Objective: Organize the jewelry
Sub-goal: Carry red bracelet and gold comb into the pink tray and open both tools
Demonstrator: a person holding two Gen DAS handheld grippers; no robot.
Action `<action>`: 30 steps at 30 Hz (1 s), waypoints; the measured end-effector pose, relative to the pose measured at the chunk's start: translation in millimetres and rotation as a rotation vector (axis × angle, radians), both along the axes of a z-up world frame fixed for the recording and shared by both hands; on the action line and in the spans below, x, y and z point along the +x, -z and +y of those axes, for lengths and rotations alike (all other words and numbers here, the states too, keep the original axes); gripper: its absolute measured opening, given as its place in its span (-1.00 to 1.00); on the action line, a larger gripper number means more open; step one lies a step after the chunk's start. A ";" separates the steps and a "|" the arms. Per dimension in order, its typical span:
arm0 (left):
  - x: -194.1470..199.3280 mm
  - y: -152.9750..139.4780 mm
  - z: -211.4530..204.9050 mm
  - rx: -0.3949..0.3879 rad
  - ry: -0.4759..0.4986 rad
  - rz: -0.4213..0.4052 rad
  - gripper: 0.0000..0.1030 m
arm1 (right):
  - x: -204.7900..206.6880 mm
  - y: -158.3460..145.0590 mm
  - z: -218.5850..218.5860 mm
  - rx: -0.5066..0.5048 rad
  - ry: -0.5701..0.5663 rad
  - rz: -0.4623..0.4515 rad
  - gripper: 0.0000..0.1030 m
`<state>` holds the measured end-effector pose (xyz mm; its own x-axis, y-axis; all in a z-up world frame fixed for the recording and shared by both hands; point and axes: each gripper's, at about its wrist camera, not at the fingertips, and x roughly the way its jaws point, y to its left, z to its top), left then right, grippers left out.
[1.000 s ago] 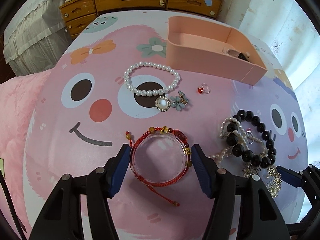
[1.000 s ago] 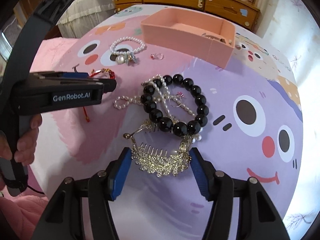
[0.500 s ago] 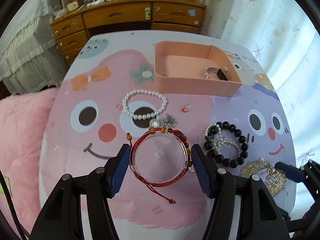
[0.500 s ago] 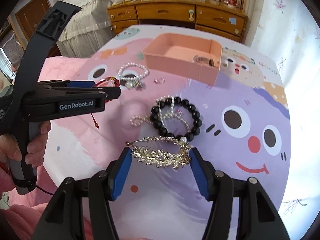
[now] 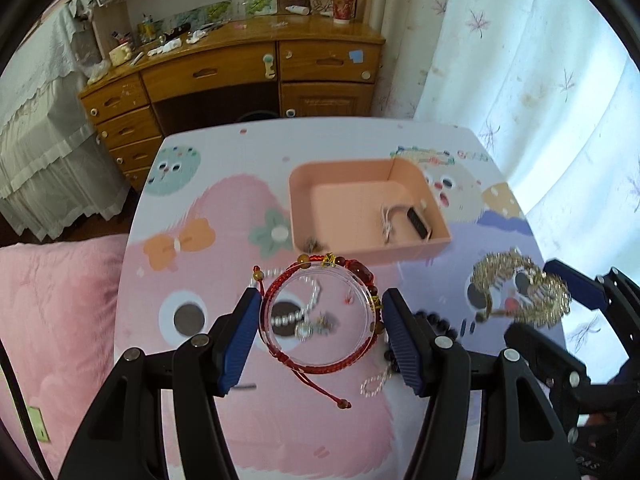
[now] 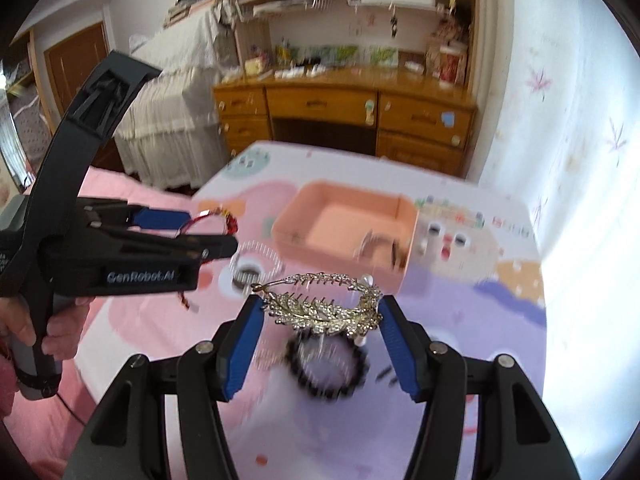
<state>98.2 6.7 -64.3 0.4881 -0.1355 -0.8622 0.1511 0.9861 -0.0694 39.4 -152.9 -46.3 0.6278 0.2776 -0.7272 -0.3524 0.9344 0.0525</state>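
Observation:
My left gripper is shut on a clear round case wrapped in a red cord bracelet, held high above the table; both show in the right wrist view. My right gripper is shut on a gold leaf hair comb, also lifted, which appears in the left wrist view. The pink tray lies ahead on the table, holding a few small pieces. A white pearl bracelet and a black bead bracelet lie on the table below.
The table wears a pink and purple cartoon cloth. A wooden desk with drawers stands behind it, a white curtain at the right, a pink quilt at the left. A thin pearl strand lies by the black beads.
Both grippers have risen well above the table with their jewelry and drawn back. The tray and remaining bracelets now look smaller and farther below.

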 end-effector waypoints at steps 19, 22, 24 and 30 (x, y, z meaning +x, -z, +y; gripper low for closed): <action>103.5 2.7 1.8 -0.103 -0.056 -0.060 0.18 | 97.7 10.1 0.6 0.057 0.031 -0.085 -0.37; 117.1 11.7 0.1 -0.130 -0.056 -0.044 0.18 | 110.0 22.2 0.4 0.075 0.040 -0.040 -0.37; 122.9 17.1 -0.6 -0.144 -0.051 -0.029 0.20 | 113.4 26.3 -0.9 0.073 0.047 -0.027 -0.37; 127.5 28.1 -4.1 -0.141 -0.038 0.012 0.52 | 115.8 32.6 -9.2 0.076 0.068 0.010 -0.37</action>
<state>225.7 2.6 -92.4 0.4852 -0.2370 -0.8417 0.1121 0.9715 -0.2090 155.2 -162.1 -78.9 0.6397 0.2892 -0.7122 -0.2873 0.9493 0.1274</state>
